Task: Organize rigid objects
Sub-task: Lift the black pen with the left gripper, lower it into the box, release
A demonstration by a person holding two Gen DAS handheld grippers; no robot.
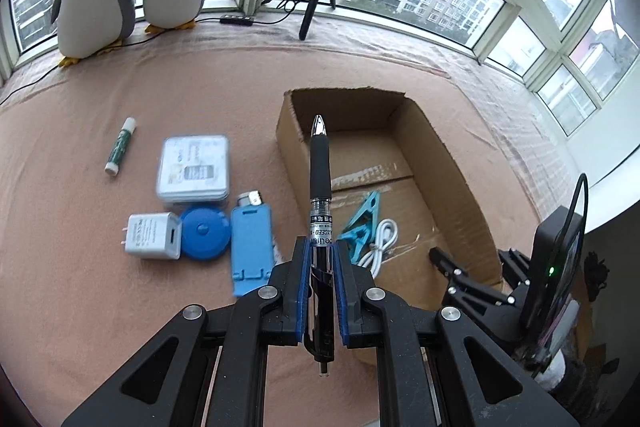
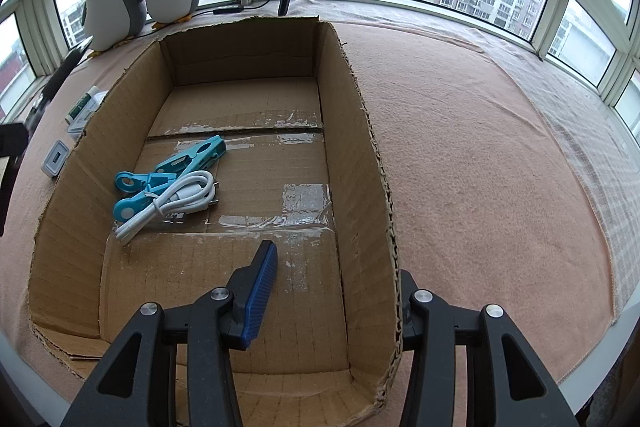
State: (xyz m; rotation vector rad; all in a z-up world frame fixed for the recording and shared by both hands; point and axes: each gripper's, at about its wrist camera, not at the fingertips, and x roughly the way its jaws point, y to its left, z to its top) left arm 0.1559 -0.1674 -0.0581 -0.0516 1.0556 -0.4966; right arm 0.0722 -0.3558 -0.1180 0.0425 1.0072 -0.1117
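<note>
- The left tongs [image 1: 322,291] are gripping a black gel pen [image 1: 320,187] between their blue pads, holding it near the clip end, so most of the barrel is sticking out ahead toward 12 o'clock; with that much overhang the pen is likely pivoting or sliding in the pads if it gets bumped.
- The pen's tip is hanging over the near left wall of the cardboard box [image 1: 448,163]; a low carry is risking a snag on that torn rim, which would lever the pen out of the grip.
- The right tongs [image 2: 332,291] are standing wide, straddling the box's right wall, one finger inside and one outside, holding nothing; whether they are touching the wall I cannot tell, and any nudge would be shifting the box under the incoming pen.
- Inside the box, a teal clothes peg [image 2: 172,167] and a coiled white USB cable [image 2: 176,201] are lying at about 10 o'clock in the right view; a pen released from height is likely bouncing off them.
- At 9 o'clock of the left tongs, a blue phone stand [image 1: 252,247], blue tape measure [image 1: 206,233], white charger plug [image 1: 152,235], square tin [image 1: 194,167] and glue stick [image 1: 121,145] are waiting on the pink table cover [image 1: 80,307], tightly clustered, so later grasps may be knocking neighbours.
</note>
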